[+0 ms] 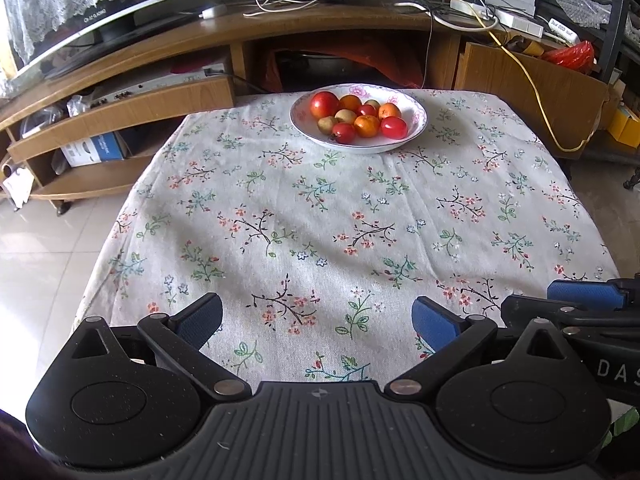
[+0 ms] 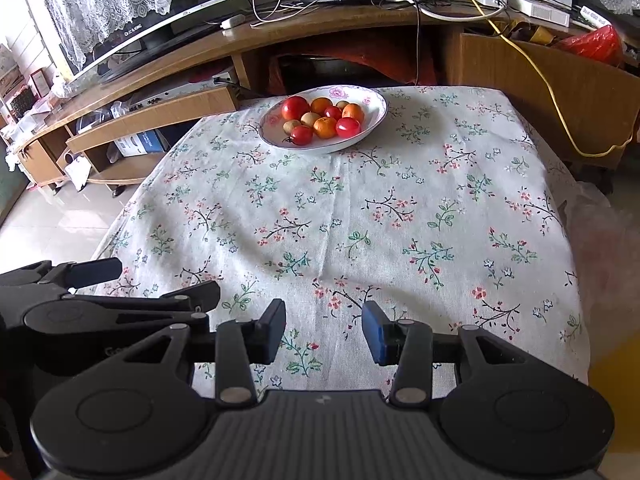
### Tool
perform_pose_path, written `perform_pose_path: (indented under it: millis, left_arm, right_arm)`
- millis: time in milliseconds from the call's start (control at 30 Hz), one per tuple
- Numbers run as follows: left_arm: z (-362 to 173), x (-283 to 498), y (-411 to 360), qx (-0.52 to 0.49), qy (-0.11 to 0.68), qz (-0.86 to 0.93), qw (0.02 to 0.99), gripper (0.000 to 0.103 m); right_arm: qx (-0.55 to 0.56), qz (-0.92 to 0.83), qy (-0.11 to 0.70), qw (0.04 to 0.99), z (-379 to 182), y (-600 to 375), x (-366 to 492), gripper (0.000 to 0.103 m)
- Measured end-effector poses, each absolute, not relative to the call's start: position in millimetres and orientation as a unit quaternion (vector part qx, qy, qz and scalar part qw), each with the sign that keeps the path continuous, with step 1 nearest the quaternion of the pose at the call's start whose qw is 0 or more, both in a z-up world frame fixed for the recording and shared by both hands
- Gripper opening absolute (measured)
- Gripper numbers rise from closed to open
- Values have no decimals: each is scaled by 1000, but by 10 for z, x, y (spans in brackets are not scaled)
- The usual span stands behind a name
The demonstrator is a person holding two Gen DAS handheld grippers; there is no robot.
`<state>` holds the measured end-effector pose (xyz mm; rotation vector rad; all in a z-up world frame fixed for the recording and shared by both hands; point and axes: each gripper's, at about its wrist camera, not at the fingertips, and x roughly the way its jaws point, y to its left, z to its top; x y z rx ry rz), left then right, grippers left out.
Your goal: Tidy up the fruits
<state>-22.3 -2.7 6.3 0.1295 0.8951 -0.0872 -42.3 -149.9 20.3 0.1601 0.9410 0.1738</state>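
Observation:
A white flowered plate (image 1: 416,120) (image 2: 374,114) stands at the far side of the cloth-covered table and holds several fruits: red ones (image 1: 324,105) (image 2: 295,108), orange ones (image 1: 366,125) (image 2: 325,127) and small yellowish ones (image 1: 345,116) (image 2: 310,119). My left gripper (image 1: 318,316) hangs over the table's near edge, open wide, with nothing between its blue pads. Beside it my right gripper (image 2: 325,330) is also open and empty, its fingers closer together. Each gripper shows at the edge of the other's view, the right one (image 1: 588,304) and the left one (image 2: 120,284).
The floral tablecloth (image 1: 320,208) (image 2: 360,220) covers the table between the grippers and the plate. Behind stands a wooden TV cabinet (image 1: 160,96) with a television (image 1: 132,8), cables and power strips (image 1: 516,20). Tiled floor (image 1: 44,248) lies to the left.

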Motion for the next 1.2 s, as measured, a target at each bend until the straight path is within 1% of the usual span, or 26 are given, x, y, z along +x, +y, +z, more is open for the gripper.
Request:
perform_pose_path:
  millis: [1200]
  left_arm:
    - [54,-223,-11,65,429,-40,900,102]
  right_arm:
    - [76,83,454,884,182,-1487,-415,56]
